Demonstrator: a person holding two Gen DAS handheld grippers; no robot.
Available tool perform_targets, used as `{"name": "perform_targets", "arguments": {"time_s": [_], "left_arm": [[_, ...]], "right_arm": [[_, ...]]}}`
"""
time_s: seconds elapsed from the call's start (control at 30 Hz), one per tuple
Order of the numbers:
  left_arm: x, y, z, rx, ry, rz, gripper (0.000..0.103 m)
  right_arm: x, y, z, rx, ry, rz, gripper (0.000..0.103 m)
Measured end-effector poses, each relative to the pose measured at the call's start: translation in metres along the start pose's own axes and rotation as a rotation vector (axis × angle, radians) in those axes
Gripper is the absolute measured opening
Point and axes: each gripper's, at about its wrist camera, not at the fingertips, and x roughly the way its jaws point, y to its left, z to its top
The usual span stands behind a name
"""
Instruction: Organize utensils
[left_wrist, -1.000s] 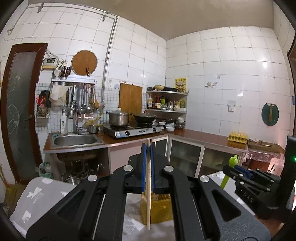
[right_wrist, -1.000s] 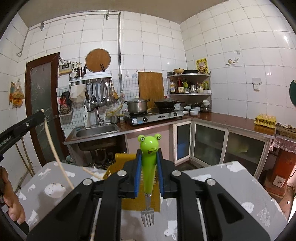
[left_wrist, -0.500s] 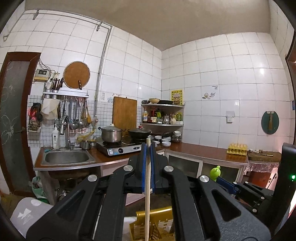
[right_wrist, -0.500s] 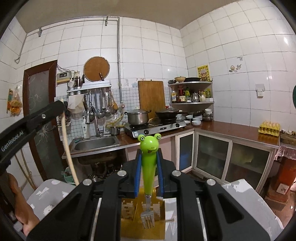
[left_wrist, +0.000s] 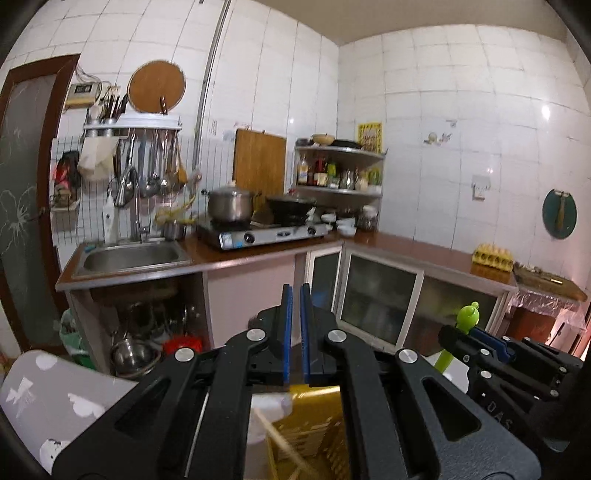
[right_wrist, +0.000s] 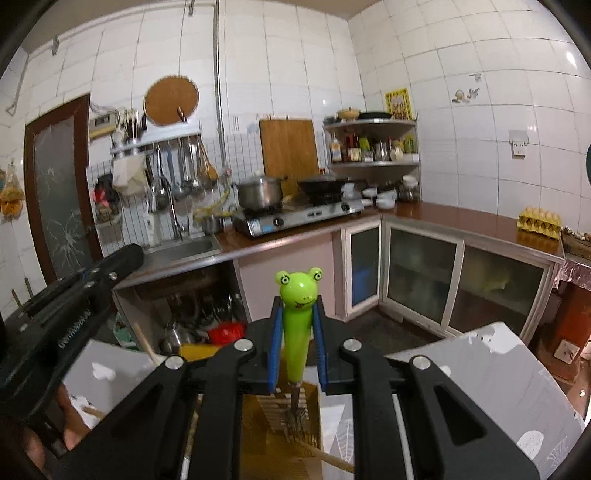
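Observation:
My left gripper (left_wrist: 294, 295) is slightly open and empty; its blue pads stand apart with nothing between them. A wooden chopstick (left_wrist: 284, 448) lies slanted in the yellow utensil basket (left_wrist: 317, 435) below it. My right gripper (right_wrist: 297, 310) is shut on a green frog-handled fork (right_wrist: 297, 317), held upright with its tines (right_wrist: 295, 410) down inside the yellow basket (right_wrist: 295, 432). The frog fork also shows at the right of the left wrist view (left_wrist: 463, 325). The left gripper's body shows at the left of the right wrist view (right_wrist: 74, 314).
The basket stands on a table with a grey patterned cloth (right_wrist: 498, 387). Beyond are a sink (left_wrist: 129, 256), a gas stove with a pot (left_wrist: 229, 203), cabinets and an egg tray (left_wrist: 493, 254). A second wooden stick (right_wrist: 144, 343) stands by the basket.
The left gripper has let go of the chopstick, which now lies in the basket. The right gripper has lowered the frog fork so its tines are inside the basket.

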Motion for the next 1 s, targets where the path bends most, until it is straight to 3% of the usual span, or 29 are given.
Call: {"name": "perform_targets", "arguments": {"time_s": [0.13, 0.2, 0.27, 0.3, 0.33, 0.47, 0.53, 0.63, 0.77, 1.0], "left_arm": [[-0.021, 0.019, 0.004, -0.034, 0.021, -0.002, 0.004], [-0.038, 0.027, 0.006, -0.038, 0.017, 0.013, 0.015], [-0.058, 0.034, 0.008, -0.033, 0.017, 0.040, 0.063], [-0.070, 0.039, 0.009, -0.037, 0.005, 0.057, 0.071], [-0.084, 0.043, 0.009, -0.039, -0.014, 0.072, 0.078], [-0.121, 0.056, 0.009, -0.040, 0.001, 0.081, 0.099], [-0.139, 0.062, 0.005, -0.043, 0.001, 0.085, 0.098], [-0.164, 0.067, -0.009, -0.041, 0.016, 0.126, 0.098], [-0.177, 0.077, -0.038, -0.058, 0.105, 0.142, 0.098], [-0.171, 0.085, -0.104, -0.011, 0.282, 0.153, 0.098]], "right_arm": [[0.012, 0.006, -0.011, -0.049, 0.069, -0.008, 0.017], [0.012, 0.005, -0.015, -0.047, 0.105, -0.010, 0.018], [0.007, 0.002, -0.016, -0.040, 0.117, -0.015, 0.034], [-0.001, 0.001, -0.014, -0.032, 0.107, -0.014, 0.047], [-0.009, 0.000, -0.012, -0.029, 0.095, -0.016, 0.052], [-0.044, -0.002, -0.002, -0.050, 0.075, -0.039, 0.057], [-0.070, -0.003, -0.004, -0.061, 0.062, -0.057, 0.069], [-0.095, -0.005, -0.016, -0.075, 0.068, -0.079, 0.074], [-0.116, -0.011, -0.058, -0.074, 0.144, -0.111, 0.075], [-0.113, -0.020, -0.143, -0.026, 0.326, -0.144, 0.075]]}}
